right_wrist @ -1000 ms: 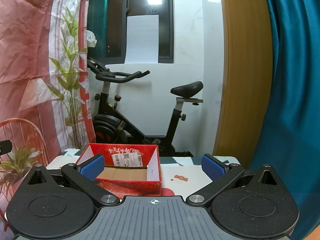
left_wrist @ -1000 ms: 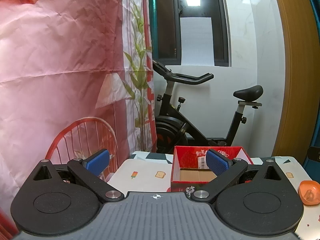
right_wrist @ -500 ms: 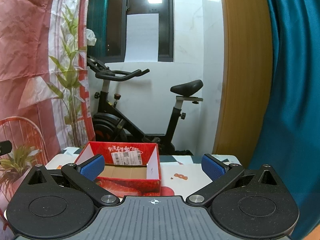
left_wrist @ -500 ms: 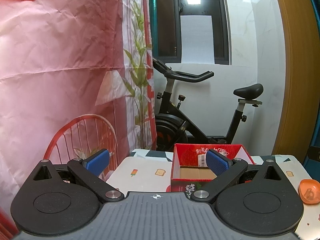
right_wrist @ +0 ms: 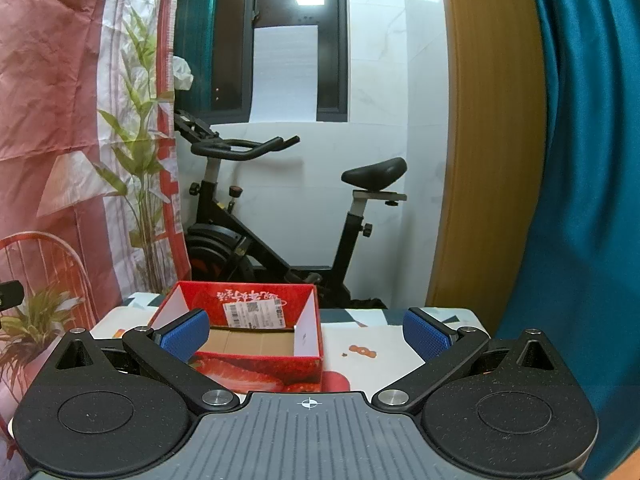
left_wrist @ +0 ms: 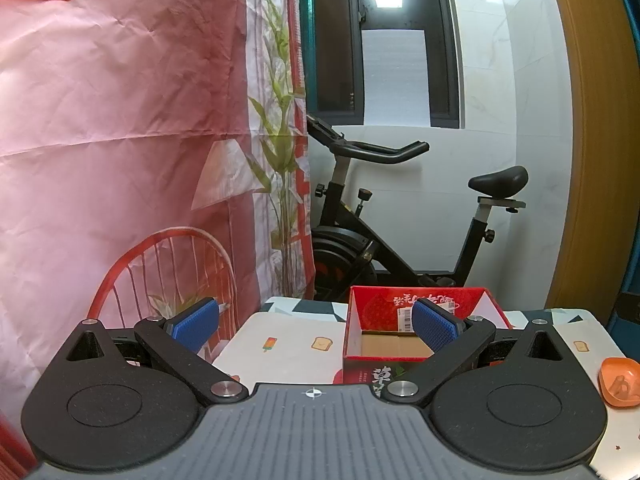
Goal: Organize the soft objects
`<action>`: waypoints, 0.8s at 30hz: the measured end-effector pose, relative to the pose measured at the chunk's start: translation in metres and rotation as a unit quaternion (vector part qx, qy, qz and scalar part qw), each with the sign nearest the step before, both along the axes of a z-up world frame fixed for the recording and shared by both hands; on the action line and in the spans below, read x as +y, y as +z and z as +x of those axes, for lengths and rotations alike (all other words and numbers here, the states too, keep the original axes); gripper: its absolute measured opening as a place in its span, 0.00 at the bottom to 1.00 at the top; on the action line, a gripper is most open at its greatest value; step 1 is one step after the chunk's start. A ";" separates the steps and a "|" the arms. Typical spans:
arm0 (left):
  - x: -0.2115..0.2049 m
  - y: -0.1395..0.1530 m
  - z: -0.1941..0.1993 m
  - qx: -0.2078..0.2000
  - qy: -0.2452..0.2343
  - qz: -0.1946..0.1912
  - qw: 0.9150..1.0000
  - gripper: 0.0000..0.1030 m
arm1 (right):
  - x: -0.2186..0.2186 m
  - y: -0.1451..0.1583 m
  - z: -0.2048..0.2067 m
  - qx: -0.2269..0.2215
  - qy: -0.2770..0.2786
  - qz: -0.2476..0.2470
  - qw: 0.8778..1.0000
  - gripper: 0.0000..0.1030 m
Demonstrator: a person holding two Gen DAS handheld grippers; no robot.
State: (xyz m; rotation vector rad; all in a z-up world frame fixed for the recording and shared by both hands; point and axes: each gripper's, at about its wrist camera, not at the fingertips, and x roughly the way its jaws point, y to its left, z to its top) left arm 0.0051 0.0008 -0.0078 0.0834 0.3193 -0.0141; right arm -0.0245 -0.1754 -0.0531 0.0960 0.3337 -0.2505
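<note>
While both claws hang spread wide and hold nothing, I count this as the approach before any first pick. My left gripper (left_wrist: 314, 326) hovers over the near left part of the table (left_wrist: 288, 336), its right pad overlapping the red cardboard box (left_wrist: 416, 312) in the left wrist view. My right gripper (right_wrist: 306, 334) is equally released, with the red cardboard box (right_wrist: 256, 364) just ahead on its left side. That box sits open toward the table's far edge, and what I can see of its brown floor looks bare. An orange soft piece (left_wrist: 618, 384) lies at the table's right edge, partly cut off. I judge it the likeliest first target: I would lower a claw squarely over it, close gently, then carry it above the box rim before letting go.
</note>
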 end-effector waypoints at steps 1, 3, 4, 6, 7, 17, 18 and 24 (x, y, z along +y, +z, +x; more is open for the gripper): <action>0.000 0.000 0.000 0.001 -0.002 -0.001 1.000 1.00 | 0.000 0.000 0.000 0.000 0.000 0.000 1.000 1.00; 0.002 -0.002 0.001 0.005 -0.004 -0.006 1.000 1.00 | 0.000 0.000 0.000 0.000 0.000 0.001 1.000 1.00; 0.002 -0.003 0.001 0.007 -0.004 -0.006 1.000 1.00 | 0.000 0.000 0.001 0.001 0.001 0.002 1.000 1.00; 0.002 -0.005 0.002 0.009 -0.003 -0.006 1.000 1.00 | 0.001 -0.002 0.001 0.001 0.001 0.003 1.000 1.00; 0.002 -0.007 0.003 0.010 -0.003 -0.007 1.000 1.00 | 0.001 -0.002 0.001 0.001 0.001 0.003 1.000 1.00; 0.001 -0.049 0.030 0.038 0.016 0.005 0.999 1.00 | -0.018 -0.031 0.010 -0.027 0.038 0.068 0.997 1.00; 0.002 -0.057 0.037 0.052 0.016 0.002 0.999 1.00 | -0.020 -0.038 0.013 -0.024 0.039 0.072 0.996 1.00; 0.009 -0.095 0.062 0.103 0.011 -0.024 0.994 1.00 | -0.024 -0.084 0.032 -0.025 0.043 0.069 0.996 1.00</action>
